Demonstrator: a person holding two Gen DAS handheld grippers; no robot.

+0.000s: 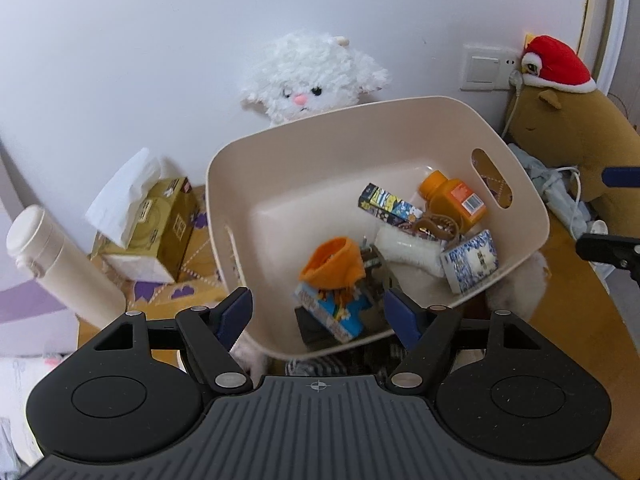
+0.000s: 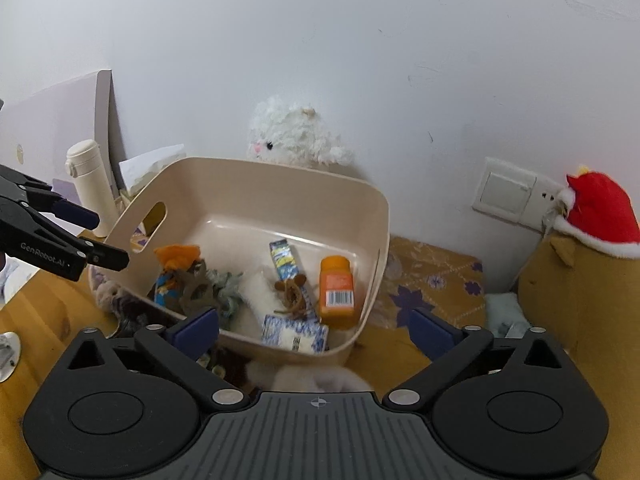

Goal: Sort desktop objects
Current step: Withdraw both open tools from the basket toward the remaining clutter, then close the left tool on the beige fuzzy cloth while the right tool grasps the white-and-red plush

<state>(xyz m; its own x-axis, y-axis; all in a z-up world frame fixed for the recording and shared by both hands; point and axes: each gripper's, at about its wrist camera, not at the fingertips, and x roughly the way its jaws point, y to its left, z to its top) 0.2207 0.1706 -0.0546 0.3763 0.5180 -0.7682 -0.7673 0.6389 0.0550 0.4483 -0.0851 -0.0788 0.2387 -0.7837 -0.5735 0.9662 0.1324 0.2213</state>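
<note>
Behind beige bin (image 1: 280,184), white plush (image 1: 308,76), tissue box (image 1: 160,220) leftward, both hand-held grippers released, empty.

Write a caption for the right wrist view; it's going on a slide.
Open right gripper above a beige plastic bin holding an orange bottle and small packets.

Straight beyond your claws, a fluffy white lamb toy (image 1: 308,76) leans on the white wall (image 1: 140,40). Off to their left you have a cream flask (image 1: 52,264) and, just beside it, a gold tissue box (image 1: 160,232) with a tissue standing out of it. To the right sits a brown plush (image 1: 572,140) in a red hat (image 1: 556,64), touching the wall switch plate (image 1: 486,66). A patterned yellow cloth (image 2: 436,284) covers the wooden desktop (image 2: 44,320) near the wall.
</note>
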